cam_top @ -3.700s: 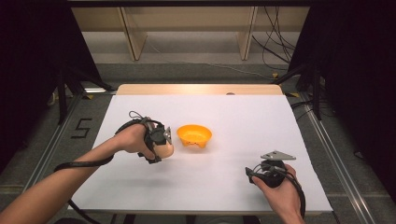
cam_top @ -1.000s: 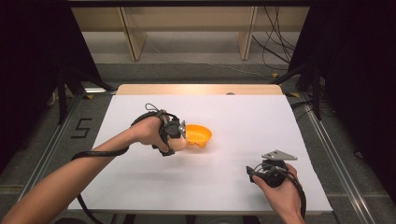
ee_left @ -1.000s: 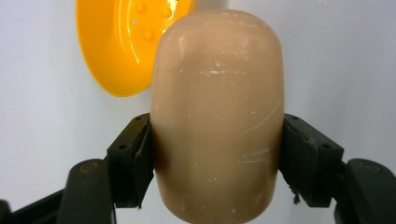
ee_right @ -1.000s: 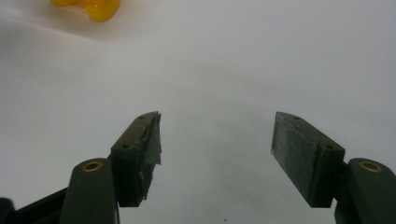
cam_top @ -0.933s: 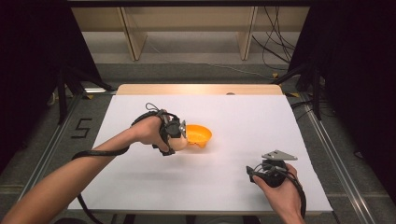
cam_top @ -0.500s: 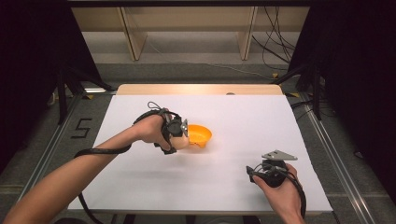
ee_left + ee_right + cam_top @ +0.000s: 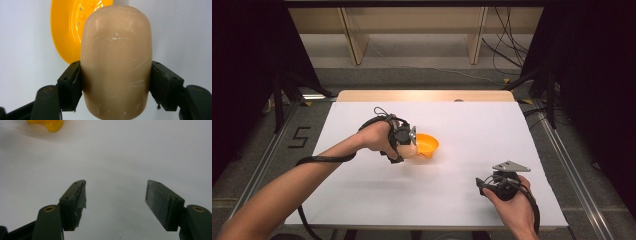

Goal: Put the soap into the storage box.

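A tan, rounded soap-like bar (image 7: 116,62) is clamped across its width between the two black jaws of my left gripper (image 7: 116,72). In the high view the left gripper (image 7: 409,145) holds the bar (image 7: 408,150) just above the near rim of an orange dish (image 7: 428,145) at the table's middle. The dish (image 7: 67,30) lies behind and left of the bar in the left gripper view. My right gripper (image 7: 484,184) rests near the front right of the table, its jaws (image 7: 116,192) open with bare white surface between them.
The white table top (image 7: 462,125) has a wooden strip (image 7: 422,95) at its far edge. A corner of the orange dish (image 7: 52,123) shows far off in the right gripper view. Cables trail from both grippers across the table.
Since the oldest frame my left gripper has carried the bar rightward up to the orange dish; over the last second it barely shifts. The right hand has kept still.
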Demonstrator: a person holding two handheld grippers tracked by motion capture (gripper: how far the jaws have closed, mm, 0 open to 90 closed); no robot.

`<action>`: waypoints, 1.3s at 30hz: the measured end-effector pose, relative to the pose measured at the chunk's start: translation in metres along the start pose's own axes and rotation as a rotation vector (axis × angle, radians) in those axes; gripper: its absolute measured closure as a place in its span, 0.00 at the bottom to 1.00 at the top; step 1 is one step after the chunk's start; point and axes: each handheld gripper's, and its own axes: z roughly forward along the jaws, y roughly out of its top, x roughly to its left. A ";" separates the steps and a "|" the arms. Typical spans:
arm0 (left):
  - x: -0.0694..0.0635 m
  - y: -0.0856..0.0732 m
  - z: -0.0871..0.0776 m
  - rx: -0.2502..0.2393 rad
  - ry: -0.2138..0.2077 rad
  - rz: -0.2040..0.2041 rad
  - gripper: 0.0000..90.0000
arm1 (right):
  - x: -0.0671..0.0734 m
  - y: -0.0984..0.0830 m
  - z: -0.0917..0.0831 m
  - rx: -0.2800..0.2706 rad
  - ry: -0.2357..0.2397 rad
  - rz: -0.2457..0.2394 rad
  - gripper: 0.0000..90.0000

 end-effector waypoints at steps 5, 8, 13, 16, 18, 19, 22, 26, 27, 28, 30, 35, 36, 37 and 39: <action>0.003 0.004 -0.003 0.000 0.012 0.012 0.36 | 0.000 0.000 0.000 -0.002 -0.001 -0.001 0.38; 0.003 0.006 -0.005 -0.003 0.010 0.012 0.36 | 0.000 0.000 0.000 -0.001 -0.002 -0.002 0.38; 0.005 0.010 -0.005 -0.005 0.011 0.021 0.36 | 0.000 0.000 0.000 0.000 -0.001 -0.002 0.38; 0.006 0.011 -0.004 -0.008 0.015 0.026 0.36 | 0.000 0.000 0.000 -0.002 -0.001 -0.003 0.38; 0.006 0.012 -0.003 -0.013 0.014 0.025 0.36 | 0.000 0.000 0.000 -0.003 -0.001 -0.004 0.38; 0.007 0.012 -0.003 -0.009 0.015 0.032 0.36 | 0.000 0.000 0.000 -0.003 -0.002 -0.003 0.38; 0.007 0.013 -0.002 -0.012 0.009 0.025 0.36 | 0.000 0.000 0.000 -0.003 -0.001 -0.003 0.38; 0.009 0.014 -0.002 -0.012 0.010 0.029 0.36 | 0.000 0.000 0.000 -0.004 -0.002 -0.004 0.38; 0.009 0.015 -0.002 -0.012 0.009 0.028 0.36 | 0.000 0.000 0.000 -0.004 -0.002 -0.004 0.38; 0.009 0.015 -0.002 -0.013 0.010 0.029 0.36 | 0.000 0.000 0.000 -0.004 -0.002 -0.004 0.38; 0.010 0.015 -0.002 -0.018 0.013 0.028 0.36 | 0.003 -0.001 0.001 -0.024 0.004 0.021 0.38; 0.011 0.017 -0.002 -0.018 0.012 0.033 0.36 | 0.000 0.000 0.000 -0.027 -0.009 -0.002 0.38; 0.011 0.018 -0.002 -0.021 0.011 0.029 0.36 | 0.000 0.000 0.000 -0.027 -0.009 -0.002 0.38; 0.012 0.019 -0.002 -0.019 0.015 0.036 0.36 | 0.000 0.000 0.001 -0.030 -0.007 -0.003 0.38; 0.013 0.019 -0.001 -0.018 0.015 0.039 0.36 | 0.000 0.000 0.001 -0.029 -0.007 -0.002 0.38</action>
